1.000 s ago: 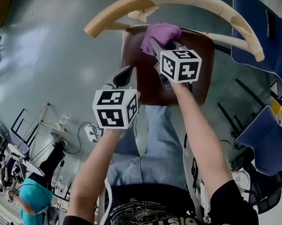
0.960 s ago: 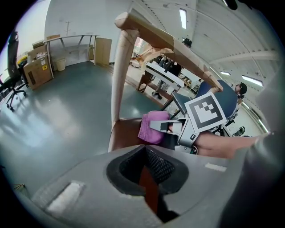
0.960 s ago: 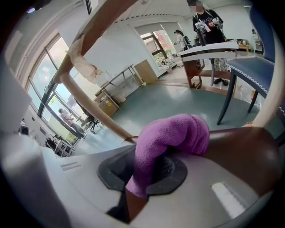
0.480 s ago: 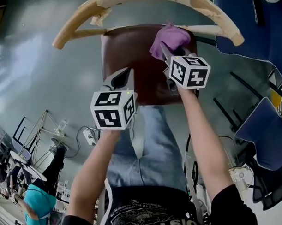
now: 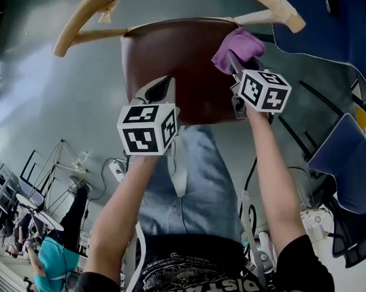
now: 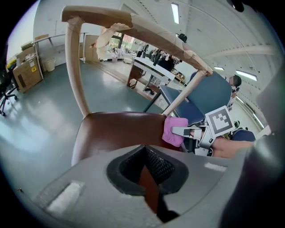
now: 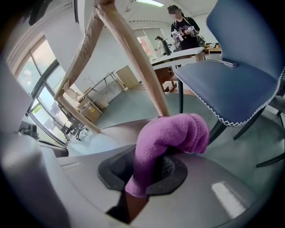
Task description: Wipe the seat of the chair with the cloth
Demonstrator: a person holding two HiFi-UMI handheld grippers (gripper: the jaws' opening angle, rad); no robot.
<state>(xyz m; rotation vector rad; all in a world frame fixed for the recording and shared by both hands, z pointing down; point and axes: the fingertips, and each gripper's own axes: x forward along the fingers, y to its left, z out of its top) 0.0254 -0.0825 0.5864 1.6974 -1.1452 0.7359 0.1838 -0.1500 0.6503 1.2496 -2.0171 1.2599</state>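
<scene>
The chair's dark brown seat point(image 5: 180, 64) lies below me, with its pale wooden back rail point(image 5: 77, 26) beyond. A purple cloth point(image 5: 238, 47) sits bunched at the seat's far right corner, and my right gripper point(image 5: 235, 61) is shut on it. In the right gripper view the cloth point(image 7: 171, 138) folds out from between the jaws of that gripper point(image 7: 149, 173). My left gripper point(image 5: 159, 92) hovers over the seat's near left part, jaws together and holding nothing. In the left gripper view its tips point(image 6: 149, 178) point across the seat point(image 6: 116, 131) towards the cloth point(image 6: 174, 130).
A blue padded chair point(image 5: 341, 41) stands close on the right, its seat point(image 7: 227, 84) just beyond the cloth. A second blue seat point(image 5: 345, 166) is at the near right. A power strip point(image 5: 117, 170) and cables lie on the grey floor at the left. People stand farther off.
My right gripper has dragged the cloth from the middle of the seat's back edge over to its far right corner. The left gripper has stayed over the near left part.
</scene>
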